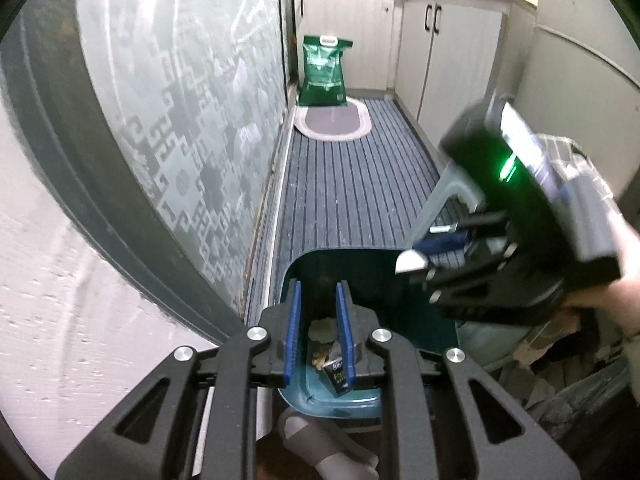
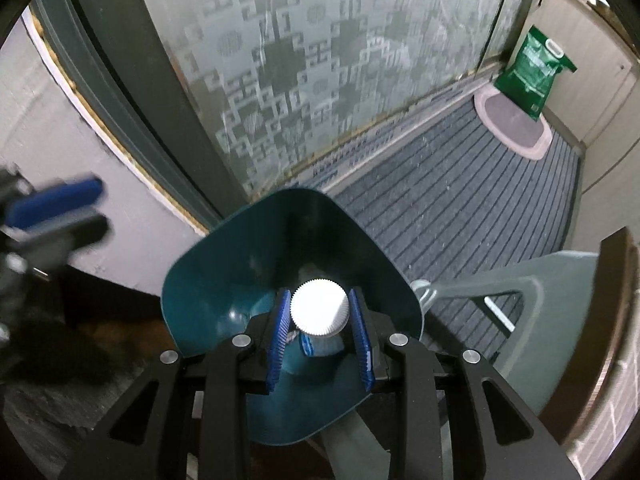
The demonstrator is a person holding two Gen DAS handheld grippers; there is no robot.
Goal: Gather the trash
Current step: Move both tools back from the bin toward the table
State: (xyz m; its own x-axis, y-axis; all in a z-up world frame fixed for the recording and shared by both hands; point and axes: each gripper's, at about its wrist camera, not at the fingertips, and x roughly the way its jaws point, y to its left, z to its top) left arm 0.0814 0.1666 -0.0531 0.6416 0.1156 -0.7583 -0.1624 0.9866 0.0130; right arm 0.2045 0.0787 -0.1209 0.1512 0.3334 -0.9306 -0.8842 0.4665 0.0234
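A teal trash bin (image 1: 372, 268) stands on the floor below both grippers; it also shows in the right wrist view (image 2: 224, 280). Wrappers and scraps (image 1: 326, 350) lie at its bottom. My left gripper (image 1: 318, 300) is open and empty over the bin's near side. My right gripper (image 2: 320, 312) is shut on a plastic bottle with a white ribbed cap (image 2: 319, 307), held cap-forward over the bin's mouth. In the left wrist view the right gripper (image 1: 424, 256) is blurred, over the bin's right rim.
A patterned frosted glass door (image 1: 192, 120) runs along the left. A striped grey mat (image 1: 352, 176) covers the floor. A green sack (image 1: 323, 72) and an oval rug (image 1: 334, 122) lie at the far end by white cabinets (image 1: 448, 48). A grey plastic stool (image 2: 528, 312) stands right of the bin.
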